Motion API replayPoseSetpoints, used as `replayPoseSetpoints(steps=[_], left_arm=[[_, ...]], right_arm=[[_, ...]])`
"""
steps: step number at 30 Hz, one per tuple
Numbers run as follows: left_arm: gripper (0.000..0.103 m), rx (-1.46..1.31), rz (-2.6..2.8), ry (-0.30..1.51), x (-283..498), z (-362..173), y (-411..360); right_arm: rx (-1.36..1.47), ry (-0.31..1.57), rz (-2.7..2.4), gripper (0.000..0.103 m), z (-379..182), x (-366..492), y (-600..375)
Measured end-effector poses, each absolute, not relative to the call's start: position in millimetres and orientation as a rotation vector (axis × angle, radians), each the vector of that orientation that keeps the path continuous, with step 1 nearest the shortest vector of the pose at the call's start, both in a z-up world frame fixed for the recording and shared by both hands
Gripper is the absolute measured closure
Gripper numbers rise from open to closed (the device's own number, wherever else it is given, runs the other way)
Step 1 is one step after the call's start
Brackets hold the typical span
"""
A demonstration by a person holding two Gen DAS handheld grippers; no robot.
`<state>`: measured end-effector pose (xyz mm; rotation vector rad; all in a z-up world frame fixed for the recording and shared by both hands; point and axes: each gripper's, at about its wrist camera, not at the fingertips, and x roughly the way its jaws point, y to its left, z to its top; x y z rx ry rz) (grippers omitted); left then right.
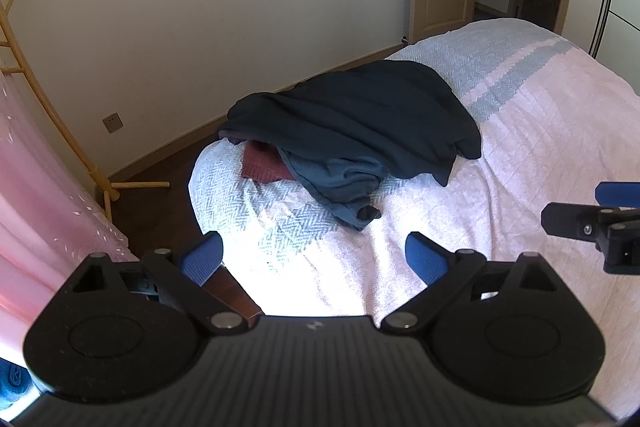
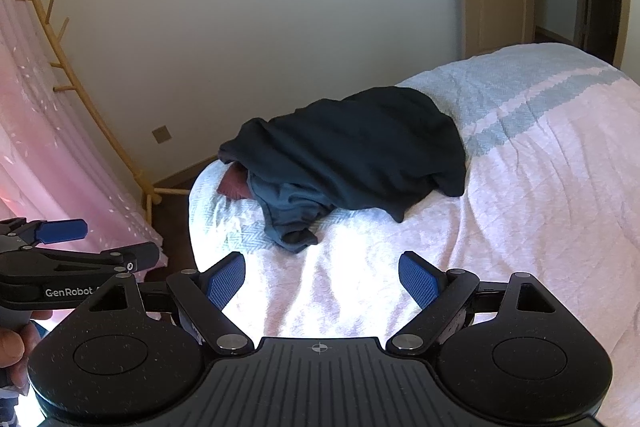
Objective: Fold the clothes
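Left wrist view: left gripper [image 1: 314, 259] spread wide, empty, above near corner of bed [image 1: 540, 147]. Right gripper [image 2: 322, 281] also wide, empty, over same bedspread. Clothes pile at bed's left edge: dark navy garment [image 1: 360, 115] on top, blue-grey garment [image 1: 340, 183] and maroon piece [image 1: 262, 165] beneath. Coat rack [image 2: 80, 95] beside curtain [image 2: 44, 147].

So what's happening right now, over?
Both claws, left and right, open, empty. Dark clothes pile unfolded on bed. Nothing in the way.
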<state>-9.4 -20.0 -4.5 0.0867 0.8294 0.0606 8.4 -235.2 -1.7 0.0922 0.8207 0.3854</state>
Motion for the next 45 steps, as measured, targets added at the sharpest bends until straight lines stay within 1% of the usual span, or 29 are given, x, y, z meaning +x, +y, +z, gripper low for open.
replayPoseSetpoints(steps=[16, 34, 45], left_arm=[[0.007, 0.087, 0.094, 0.855, -14, -8, -21], [0.007, 0.098, 0.093, 0.858, -16, -8, -28], [0.007, 0.076, 0.115, 0.854, -19, -8, -19]], right_arm=[[0.111, 0.848, 0.413, 0.016, -15, 12, -239], [0.13, 0.85, 0.413, 0.016, -16, 12, -249], [0.108, 0.851, 0.434, 0.016, -16, 10, -240]])
